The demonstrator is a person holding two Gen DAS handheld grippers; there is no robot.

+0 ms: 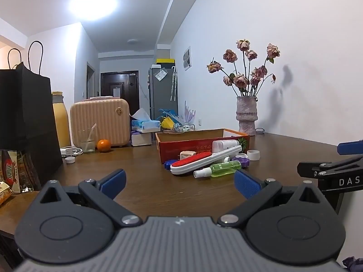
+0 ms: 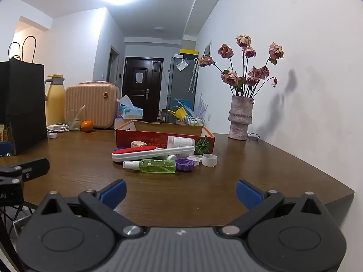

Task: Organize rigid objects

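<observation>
Two hand-held grippers hover over the near end of a dark brown wooden table (image 2: 226,195), both fully released. The left gripper (image 1: 179,182) has its blue-padded jaws spread wide with only bare tabletop between them; the right gripper (image 2: 180,193) likewise stands spread and empty, and its side shows at the right edge of the left wrist view.

The things to be sorted lie in a cluster at mid-table, pressed against the near wall of a shallow red cardboard box (image 2: 145,137) with its top open. A white lint brush with a red pad (image 2: 145,153) lies lengthwise across the pile. Just in front of it, a clear green spray bottle with a white nozzle (image 2: 156,166) lies on its side, nozzle pointing left. A purple ridged cap (image 2: 185,164) touches the bottle's right end, and a white plastic ring cap (image 2: 209,159) sits just beside that. A white bottle (image 2: 181,141) lies on its side against the box.

A broad strip of bare wood separates both grippers from the cluster. The table's right edge runs near the white wall, where a mottled pink ceramic vase of dried roses (image 2: 241,120) stands at the far corner. On the left, a black paper bag (image 1: 25,117) crowds the table edge, with an orange (image 1: 104,145) and a beige ribbed suitcase (image 1: 99,121) beyond it.
</observation>
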